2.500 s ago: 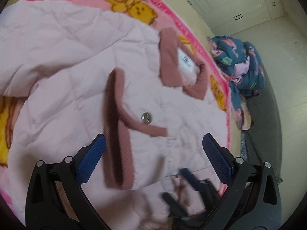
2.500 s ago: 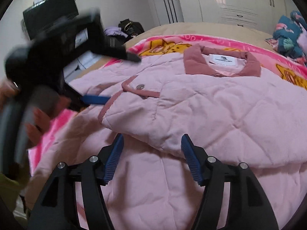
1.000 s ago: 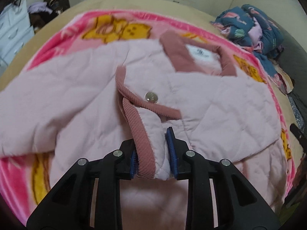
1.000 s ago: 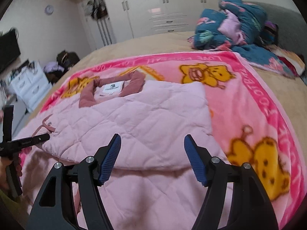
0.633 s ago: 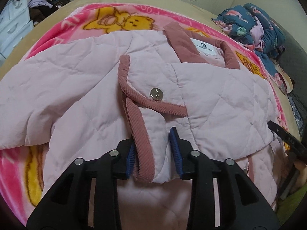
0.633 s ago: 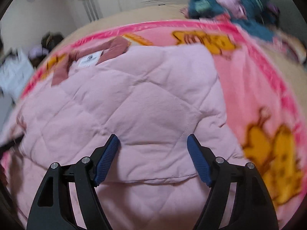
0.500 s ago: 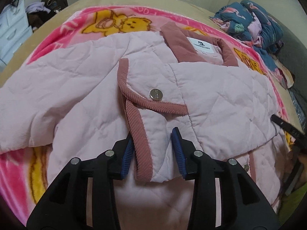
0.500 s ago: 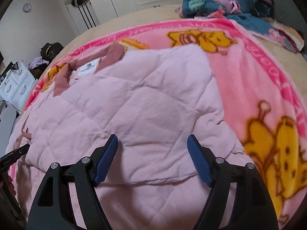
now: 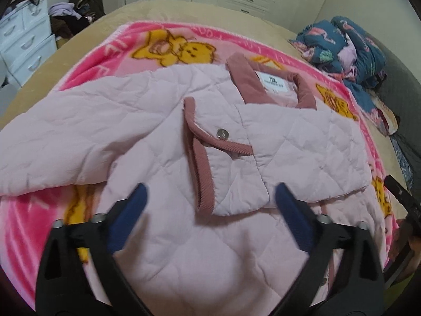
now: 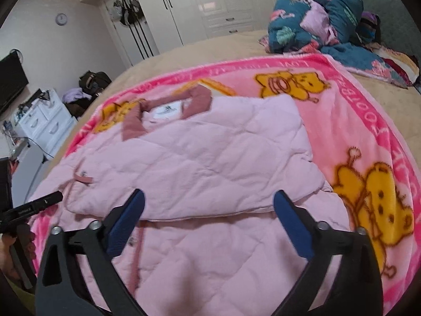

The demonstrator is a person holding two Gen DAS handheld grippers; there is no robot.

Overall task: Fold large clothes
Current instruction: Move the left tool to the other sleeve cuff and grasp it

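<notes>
A pale pink quilted jacket (image 9: 147,137) with a dusty-rose collar (image 9: 246,79) lies on the pink bear blanket (image 9: 118,47). One sleeve is folded across its front, its rose cuff (image 9: 202,173) and silver snap (image 9: 222,133) in the middle. My left gripper (image 9: 210,202) is open and empty just short of the cuff. The jacket also shows in the right wrist view (image 10: 210,158). My right gripper (image 10: 209,208) is open and empty above the folded sleeve's lower edge. The left gripper's tip (image 10: 39,202) shows at the left there.
The blanket (image 10: 368,131) covers a tan bed (image 10: 210,50). A heap of teal bedding (image 10: 329,15) sits at the far right corner. A white drawer unit (image 10: 42,123) and a pile of clothes (image 10: 84,92) stand by the bed's left side. White wardrobes (image 10: 223,2) line the far wall.
My left gripper has let go of the sleeve cuff, opened wide and drawn back. The cuff now lies flat on the jacket. My right gripper stays open and has pulled back slightly.
</notes>
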